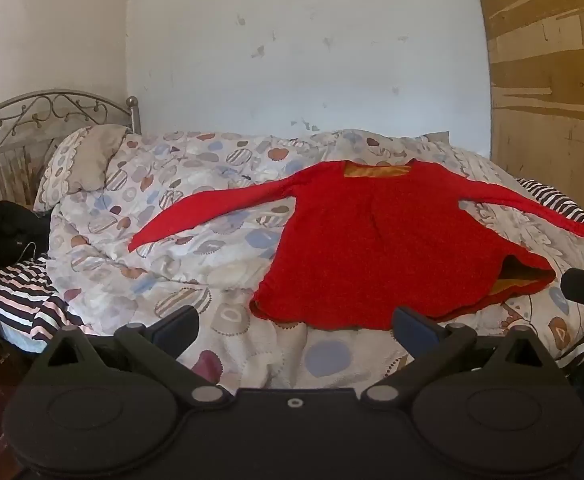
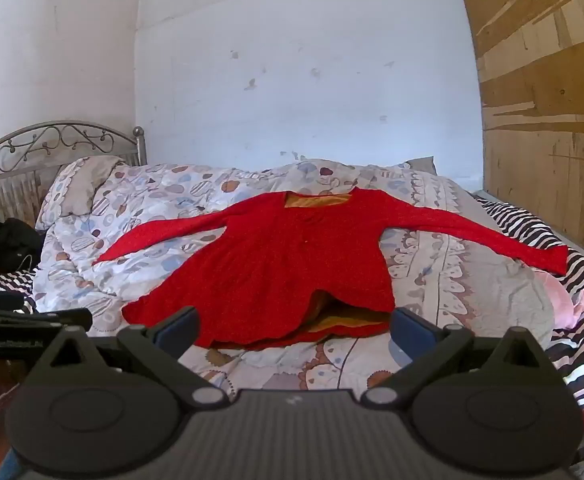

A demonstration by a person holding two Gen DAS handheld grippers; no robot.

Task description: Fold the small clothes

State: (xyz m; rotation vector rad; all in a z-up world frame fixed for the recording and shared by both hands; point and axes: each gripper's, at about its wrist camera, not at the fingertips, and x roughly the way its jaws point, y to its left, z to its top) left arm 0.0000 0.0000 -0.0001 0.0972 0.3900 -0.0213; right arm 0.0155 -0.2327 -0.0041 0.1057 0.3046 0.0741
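With each hand-held gripper, left [image 1: 296, 326] and right [image 2: 294, 326], spread wide and empty, a pinch at the red dress [image 2: 268, 268] hem risks catching the rumpled duvet [image 2: 432, 264] beneath.

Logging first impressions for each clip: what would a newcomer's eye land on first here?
The bright red long-sleeved garment spread flat with both sleeves out, in the middle of the patterned duvet. Then the two open grippers, left and right, at the bed's near edge, holding nothing. A pillow leans against the metal headboard at far left.
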